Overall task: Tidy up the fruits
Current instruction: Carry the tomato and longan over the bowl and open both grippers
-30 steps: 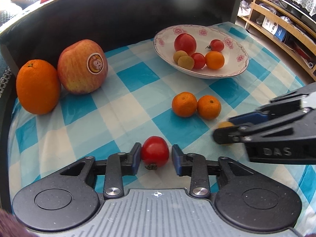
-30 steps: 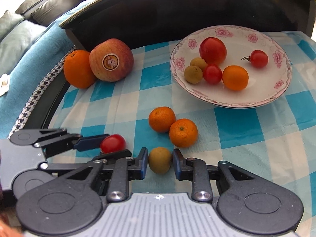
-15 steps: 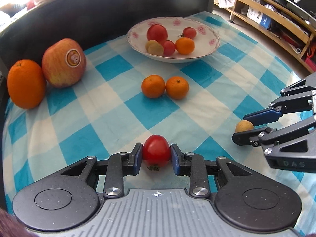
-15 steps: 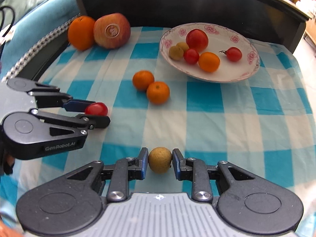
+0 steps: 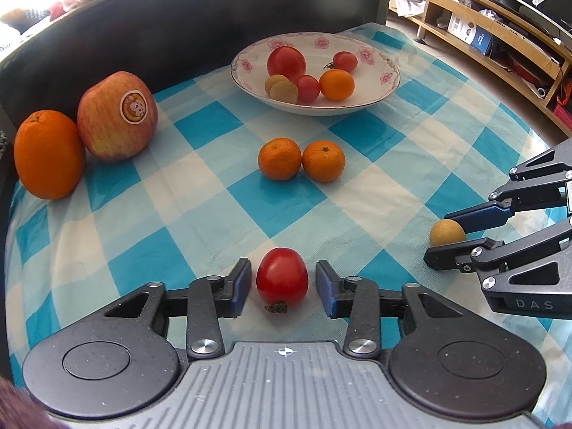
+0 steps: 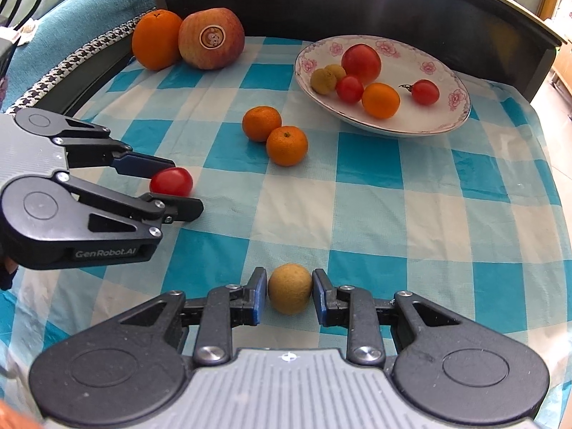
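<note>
Fruits were spread over a blue-and-white checked cloth bounded at the back by a dark raised wall. At the far left, a large orange was touched by a stickered, streaky red apple, both close to the cloth's edge. Nearer the front, a smooth red tomato lay with its long axis running front to back and its dry stem end toward the camera, between the slightly parted blue pads of the left gripper; a narrow gap was seen on each side. Two dimpled tangerines sat touching at the centre, open cloth all around them. Behind, a shallow floral china bowl held more round fruit. At the right, a rough tan round fruit was pinched by the right gripper.
</note>
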A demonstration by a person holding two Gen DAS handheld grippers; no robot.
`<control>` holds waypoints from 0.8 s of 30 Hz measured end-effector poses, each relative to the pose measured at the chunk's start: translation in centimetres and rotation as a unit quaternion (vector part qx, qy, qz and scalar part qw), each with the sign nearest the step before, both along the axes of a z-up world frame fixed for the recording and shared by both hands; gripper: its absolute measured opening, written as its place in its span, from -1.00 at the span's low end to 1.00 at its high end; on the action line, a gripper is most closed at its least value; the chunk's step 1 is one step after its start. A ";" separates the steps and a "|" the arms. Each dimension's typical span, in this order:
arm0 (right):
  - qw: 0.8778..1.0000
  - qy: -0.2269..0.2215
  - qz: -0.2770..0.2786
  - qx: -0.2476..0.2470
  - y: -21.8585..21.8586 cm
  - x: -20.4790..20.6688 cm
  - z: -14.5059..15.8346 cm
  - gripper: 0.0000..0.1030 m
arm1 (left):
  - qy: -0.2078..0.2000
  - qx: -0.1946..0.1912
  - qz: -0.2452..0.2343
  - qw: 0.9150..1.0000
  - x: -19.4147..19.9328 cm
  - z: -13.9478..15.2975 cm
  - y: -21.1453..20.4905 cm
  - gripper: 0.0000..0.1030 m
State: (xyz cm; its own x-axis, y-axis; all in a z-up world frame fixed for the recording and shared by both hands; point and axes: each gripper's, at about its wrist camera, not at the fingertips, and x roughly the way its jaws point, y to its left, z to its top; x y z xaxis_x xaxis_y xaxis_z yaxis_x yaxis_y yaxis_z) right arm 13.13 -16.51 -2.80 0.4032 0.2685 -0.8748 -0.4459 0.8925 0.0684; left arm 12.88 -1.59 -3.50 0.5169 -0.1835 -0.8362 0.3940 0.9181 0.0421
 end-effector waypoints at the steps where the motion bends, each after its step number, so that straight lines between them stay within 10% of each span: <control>1: 1.000 -0.001 0.000 -0.001 -0.1 -0.1 0.0 -0.40 | 0.000 0.000 0.001 1.000 0.0 0.0 0.0 -0.28; 24: 0.993 -0.079 -0.082 0.040 -2.5 7.0 5.1 -0.42 | -0.050 -0.046 0.001 0.998 8.7 3.9 -5.1 -0.29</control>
State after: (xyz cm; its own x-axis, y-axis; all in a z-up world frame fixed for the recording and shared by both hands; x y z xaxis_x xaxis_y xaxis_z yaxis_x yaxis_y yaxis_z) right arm 20.16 -19.00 2.26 0.5782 0.2541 -0.7753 -0.3063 0.9484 0.0824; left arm 21.56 -6.69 0.36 0.5974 -0.2565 -0.7598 0.3903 0.9207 -0.0039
